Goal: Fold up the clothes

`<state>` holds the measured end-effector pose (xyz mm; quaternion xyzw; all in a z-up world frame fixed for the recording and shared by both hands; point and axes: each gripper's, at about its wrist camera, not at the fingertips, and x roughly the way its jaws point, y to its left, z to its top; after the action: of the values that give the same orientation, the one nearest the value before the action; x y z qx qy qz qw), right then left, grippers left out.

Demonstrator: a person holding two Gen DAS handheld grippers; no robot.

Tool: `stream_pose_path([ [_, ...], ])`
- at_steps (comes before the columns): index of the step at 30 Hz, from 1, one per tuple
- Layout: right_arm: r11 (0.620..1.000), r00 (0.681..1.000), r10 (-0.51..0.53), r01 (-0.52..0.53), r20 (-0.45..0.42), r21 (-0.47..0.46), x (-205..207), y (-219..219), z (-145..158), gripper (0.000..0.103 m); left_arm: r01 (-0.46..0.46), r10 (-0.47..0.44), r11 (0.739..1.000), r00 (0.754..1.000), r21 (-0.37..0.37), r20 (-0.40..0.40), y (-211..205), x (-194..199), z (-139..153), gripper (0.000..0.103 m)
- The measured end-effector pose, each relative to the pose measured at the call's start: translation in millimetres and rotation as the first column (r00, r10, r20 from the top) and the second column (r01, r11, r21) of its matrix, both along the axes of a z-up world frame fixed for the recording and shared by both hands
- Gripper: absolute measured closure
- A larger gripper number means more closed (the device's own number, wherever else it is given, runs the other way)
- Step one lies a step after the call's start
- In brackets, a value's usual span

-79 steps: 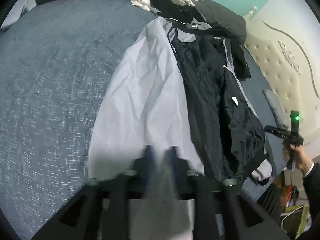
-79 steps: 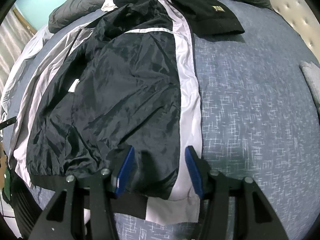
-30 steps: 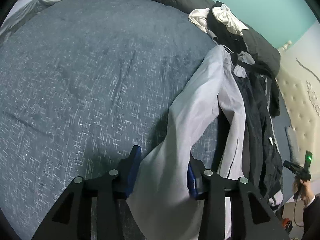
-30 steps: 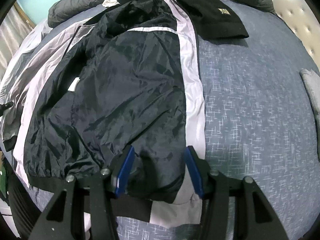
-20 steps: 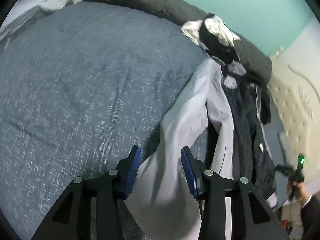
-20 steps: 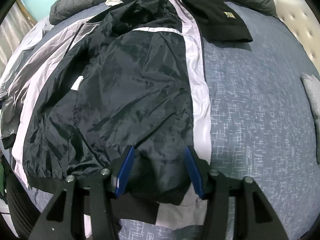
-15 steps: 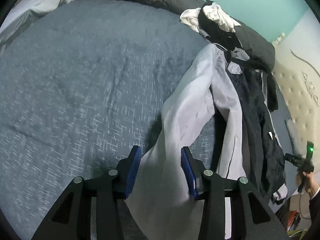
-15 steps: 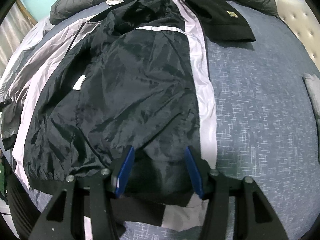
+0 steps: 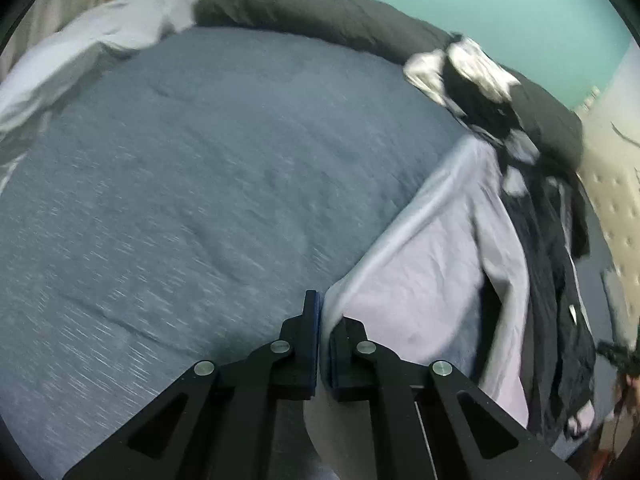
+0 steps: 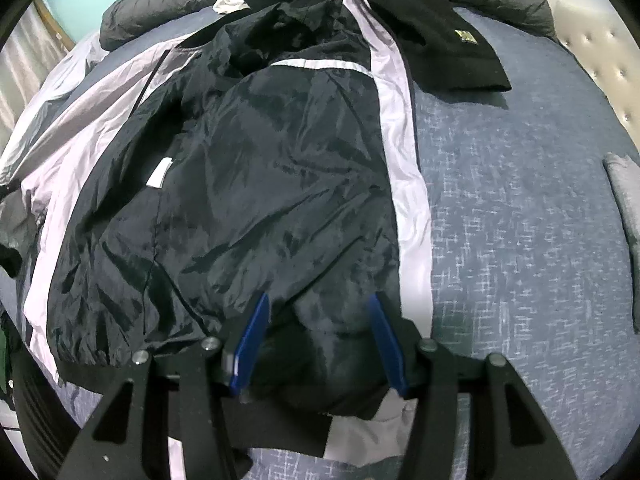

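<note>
While left gripper (image 9: 324,326) pinches sleeve (image 9: 420,280) (pale grey), jacket (image 10: 248,184) lengthwise, collar far

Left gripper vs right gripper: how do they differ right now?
Opening: the left gripper has its jaws together, while the right gripper has its blue pads well apart.
Grip: the left gripper pinches the jacket's pale grey sleeve; the right gripper grips nothing, its jaws either side of the black jacket body near the hem.
Shared: both point down at the same jacket on the blue bedspread.
</note>
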<state>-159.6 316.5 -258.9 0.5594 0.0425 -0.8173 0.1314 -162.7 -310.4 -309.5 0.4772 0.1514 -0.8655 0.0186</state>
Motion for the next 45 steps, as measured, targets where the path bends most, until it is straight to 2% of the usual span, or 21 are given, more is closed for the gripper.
stream_pose_path([
  [3,1.0,1.0,-0.017,0.017,-0.001,-0.005,-1,5,2,0.05,-0.084,0.084,0.996,0.996,-0.002,0.033,-25,-6,-2,0.096],
  [5,1.0,1.0,-0.018,0.018,-0.005,-0.009,0,8,4,0.05,-0.102,0.102,0.995,0.995,0.0,0.008,-26,-1,6,0.094],
  [6,1.0,1.0,-0.016,0.016,-0.007,-0.008,0,9,5,0.05,-0.104,0.105,0.995,0.994,0.005,-0.012,-25,2,11,0.087],
  [7,1.0,1.0,-0.013,0.013,-0.008,-0.006,1,10,5,0.05,-0.099,0.099,0.995,0.995,0.004,-0.029,-22,6,17,0.081],
  [10,1.0,1.0,-0.021,0.021,-0.001,-0.006,2,15,3,0.05,-0.055,0.056,0.998,0.996,0.011,-0.064,-8,16,30,0.08],
  [13,0.999,0.999,-0.041,0.041,-0.003,-0.035,3,21,4,0.05,0.043,-0.038,0.997,0.997,0.059,-0.071,23,20,33,0.079],
  [16,0.999,0.999,-0.041,0.041,-0.007,-0.034,6,20,4,0.05,0.113,-0.106,0.987,0.992,0.111,-0.062,56,23,27,0.078],
  [20,0.998,0.999,-0.049,0.049,0.002,-0.035,8,25,3,0.05,0.193,-0.192,0.961,0.981,0.2,-0.025,105,27,9,0.077],
  [25,0.996,0.998,-0.061,0.062,0.025,-0.064,12,33,-1,0.049,0.257,-0.268,0.938,0.963,0.232,0.016,148,32,-5,0.069],
  [27,0.997,0.998,-0.046,0.048,0.03,-0.058,15,32,-3,0.044,0.266,-0.285,0.932,0.958,0.246,0.043,158,34,-16,0.068],
  [30,0.997,0.998,-0.039,0.042,0.05,-0.06,16,31,-10,0.043,0.291,-0.317,0.928,0.945,0.231,0.082,172,30,-29,0.066],
  [36,0.993,0.991,-0.108,0.112,0.085,-0.046,10,47,-25,0.043,0.295,-0.331,0.925,0.935,0.24,0.127,183,28,-51,0.066],
  [41,0.98,0.975,-0.179,0.188,0.131,-0.06,8,67,-39,0.043,0.293,-0.334,0.922,0.932,0.251,0.14,187,27,-57,0.066],
  [44,0.979,0.973,-0.167,0.182,0.159,-0.086,10,70,-48,0.043,0.293,-0.332,0.925,0.933,0.244,0.14,187,26,-56,0.066],
  [45,0.979,0.973,-0.162,0.179,0.166,-0.094,10,70,-51,0.047,0.294,-0.333,0.925,0.933,0.242,0.139,188,26,-56,0.066],
])
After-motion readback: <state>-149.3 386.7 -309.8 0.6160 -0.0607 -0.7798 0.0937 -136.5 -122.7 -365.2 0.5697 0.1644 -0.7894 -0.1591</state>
